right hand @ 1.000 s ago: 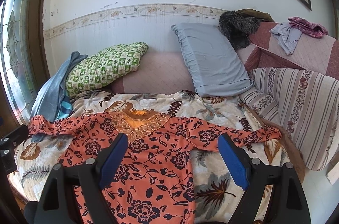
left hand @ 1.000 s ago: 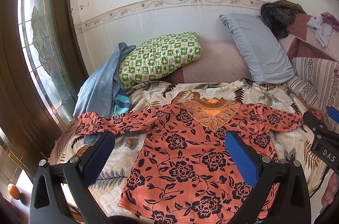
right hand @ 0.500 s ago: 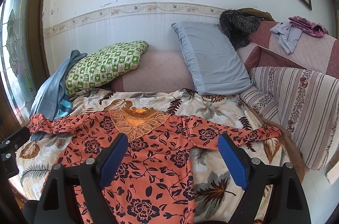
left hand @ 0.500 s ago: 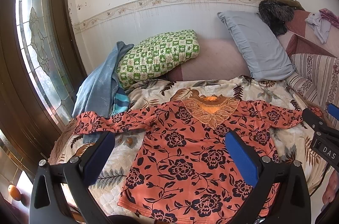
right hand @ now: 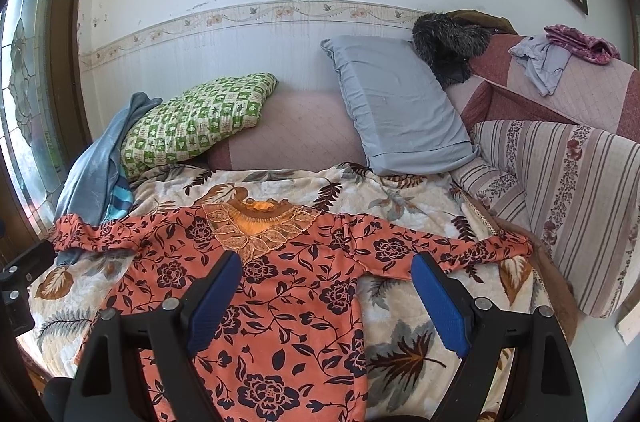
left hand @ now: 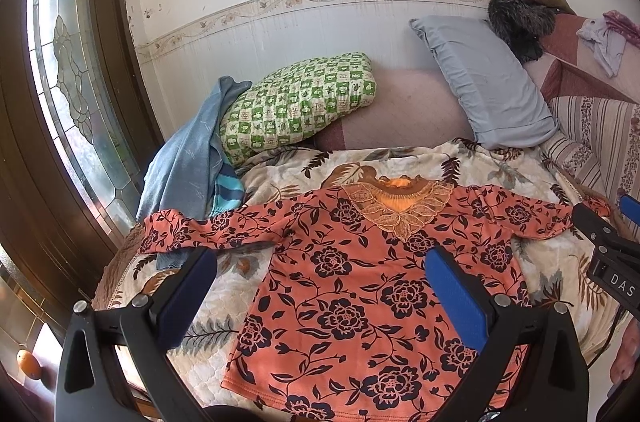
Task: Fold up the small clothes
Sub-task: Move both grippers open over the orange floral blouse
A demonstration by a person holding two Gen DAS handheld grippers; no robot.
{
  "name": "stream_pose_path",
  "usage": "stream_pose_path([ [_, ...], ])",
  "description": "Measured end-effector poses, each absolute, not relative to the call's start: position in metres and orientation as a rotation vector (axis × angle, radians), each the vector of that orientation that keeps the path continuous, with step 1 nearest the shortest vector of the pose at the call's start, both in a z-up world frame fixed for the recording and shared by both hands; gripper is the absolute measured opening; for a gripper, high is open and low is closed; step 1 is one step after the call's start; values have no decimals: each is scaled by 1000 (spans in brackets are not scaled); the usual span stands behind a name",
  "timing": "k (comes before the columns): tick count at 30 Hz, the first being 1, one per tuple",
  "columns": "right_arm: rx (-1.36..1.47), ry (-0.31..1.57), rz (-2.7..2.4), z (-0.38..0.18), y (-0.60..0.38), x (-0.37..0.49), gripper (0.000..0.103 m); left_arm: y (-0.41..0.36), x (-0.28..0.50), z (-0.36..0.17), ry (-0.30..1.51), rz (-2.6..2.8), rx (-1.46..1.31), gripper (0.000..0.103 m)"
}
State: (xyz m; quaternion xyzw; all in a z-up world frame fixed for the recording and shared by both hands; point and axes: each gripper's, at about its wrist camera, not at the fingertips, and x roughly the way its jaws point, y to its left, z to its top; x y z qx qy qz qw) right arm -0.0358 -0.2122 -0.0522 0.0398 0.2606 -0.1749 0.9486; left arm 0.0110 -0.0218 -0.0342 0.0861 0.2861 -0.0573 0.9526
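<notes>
White walls back a bed under a leaf-print quilt, where an orange floral blouse lies flat, sleeves spread, lace collar toward the pillows. Left gripper and right gripper hover above it, jaws wide apart, empty. "DAS" marks the right gripper.

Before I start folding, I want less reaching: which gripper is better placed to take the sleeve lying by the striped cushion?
Probably the right gripper. In its view that sleeve lies just beyond its right finger; the left gripper sits over the orange blouse body, nearer the other sleeve. Both are open and empty.
</notes>
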Motion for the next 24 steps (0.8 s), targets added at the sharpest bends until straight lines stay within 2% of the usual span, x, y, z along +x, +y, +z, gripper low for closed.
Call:
stream_pose_path([
  [24,119,590,-354,-74,-228,-11,89,-39,33,-55,607,-99,208,103],
])
